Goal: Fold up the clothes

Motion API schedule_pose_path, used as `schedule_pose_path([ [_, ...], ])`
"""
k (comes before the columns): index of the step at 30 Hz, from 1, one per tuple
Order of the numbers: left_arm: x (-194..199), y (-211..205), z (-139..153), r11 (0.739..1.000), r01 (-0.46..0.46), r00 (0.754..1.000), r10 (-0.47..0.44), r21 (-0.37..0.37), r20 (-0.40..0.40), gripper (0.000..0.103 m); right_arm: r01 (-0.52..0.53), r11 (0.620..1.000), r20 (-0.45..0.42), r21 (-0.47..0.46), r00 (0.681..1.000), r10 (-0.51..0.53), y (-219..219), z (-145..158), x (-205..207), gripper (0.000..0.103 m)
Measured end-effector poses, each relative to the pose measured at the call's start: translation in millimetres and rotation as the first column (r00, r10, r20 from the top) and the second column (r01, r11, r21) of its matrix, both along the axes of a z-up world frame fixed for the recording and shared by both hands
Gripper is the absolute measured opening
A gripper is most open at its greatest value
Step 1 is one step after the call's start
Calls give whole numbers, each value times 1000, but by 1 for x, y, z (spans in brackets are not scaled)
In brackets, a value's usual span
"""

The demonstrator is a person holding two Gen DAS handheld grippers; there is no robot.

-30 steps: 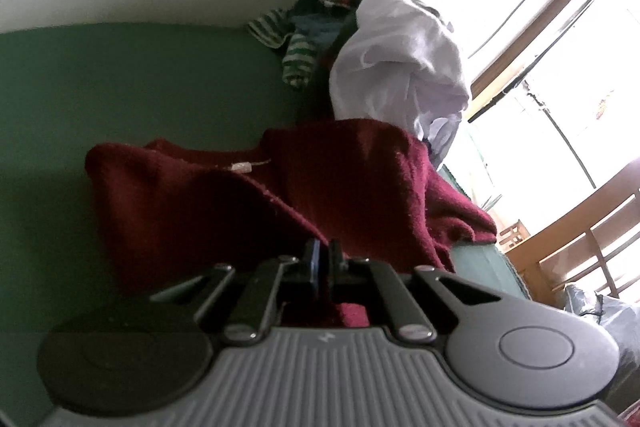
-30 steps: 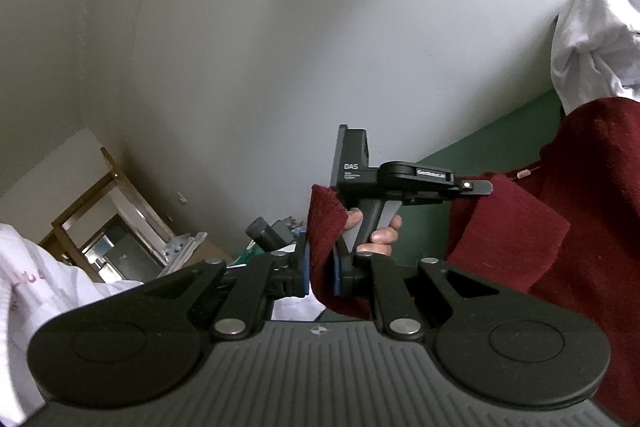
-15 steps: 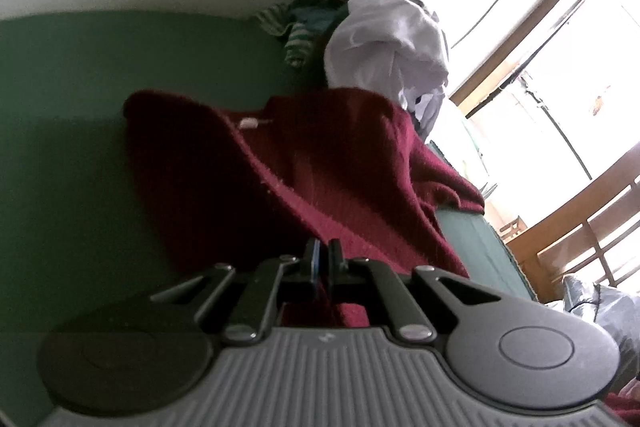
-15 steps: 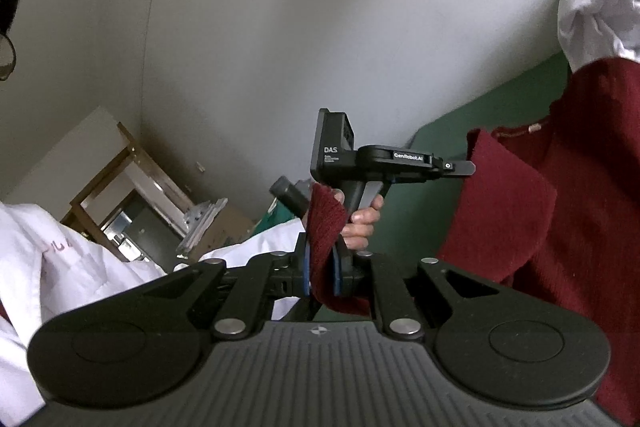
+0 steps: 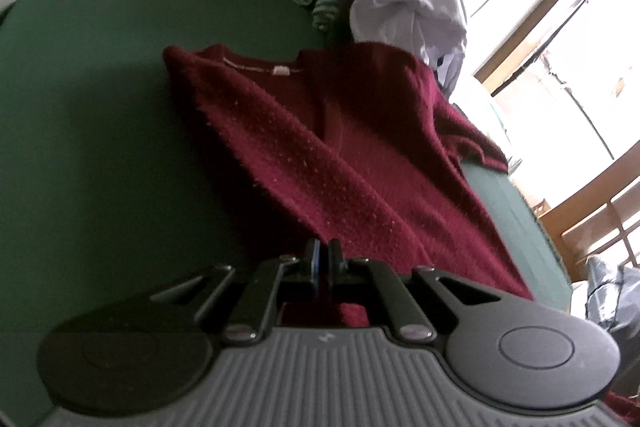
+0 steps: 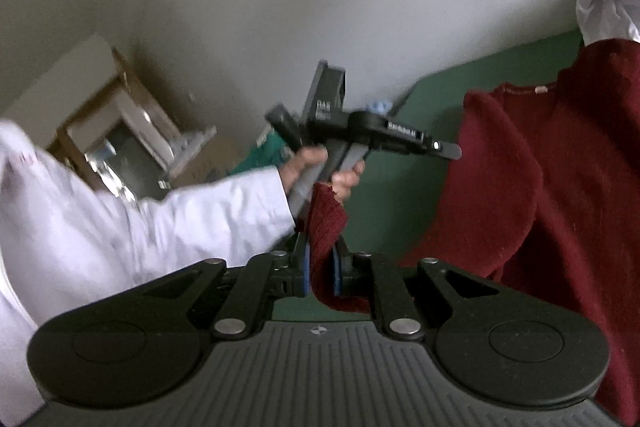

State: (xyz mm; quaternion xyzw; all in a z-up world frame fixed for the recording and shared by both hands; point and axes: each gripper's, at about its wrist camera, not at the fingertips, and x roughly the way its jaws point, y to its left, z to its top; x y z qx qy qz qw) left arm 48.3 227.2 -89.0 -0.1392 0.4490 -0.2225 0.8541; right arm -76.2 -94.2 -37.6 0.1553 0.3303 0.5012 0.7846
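A dark red knit sweater (image 5: 340, 147) lies stretched over the green surface (image 5: 100, 127), its collar and label at the far end. My left gripper (image 5: 324, 263) is shut on the sweater's near hem. In the right wrist view my right gripper (image 6: 320, 267) is shut on another part of the sweater's (image 6: 540, 187) edge, which sticks up between the pads. The left gripper (image 6: 450, 149) shows there from the side, held in a hand with a white sleeve; its tip is against the cloth.
A pile of clothes sits at the far end against the white wall: a white garment (image 5: 412, 11) and a green striped one (image 5: 320, 3). A window and a wooden chair (image 5: 592, 219) are at the right. A wooden cabinet (image 6: 120, 131) stands at the left.
The sweater has been pulled out longer and flatter over the green surface. In the right wrist view the left gripper has moved lower and to the right, toward the sweater.
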Motion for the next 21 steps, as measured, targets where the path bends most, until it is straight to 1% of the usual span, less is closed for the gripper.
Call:
schedule_pose_path([
  [4, -4, -6, -6, 999, 10, 1000, -10, 32, 1, 0, -29, 994, 20, -107, 999, 31, 9, -11, -8, 11],
  [14, -6, -6, -17, 997, -4, 1000, 5, 75, -15, 0, -106, 969, -34, -222, 994, 101, 23, -46, -16, 12],
  [17, -6, -9, -19, 995, 1, 1000, 1, 104, -12, 0, -130, 958, -52, -255, 991, 121, 28, -56, -18, 12],
  [18, -7, -10, -19, 993, 2, 1000, -1, 115, -10, 0, -138, 954, -58, -266, 990, 127, 29, -60, -19, 15],
  [21, -9, -14, -20, 987, 9, 1000, -9, 163, 0, 1, -157, 949, -91, -274, 986, 137, 28, -62, -18, 17],
])
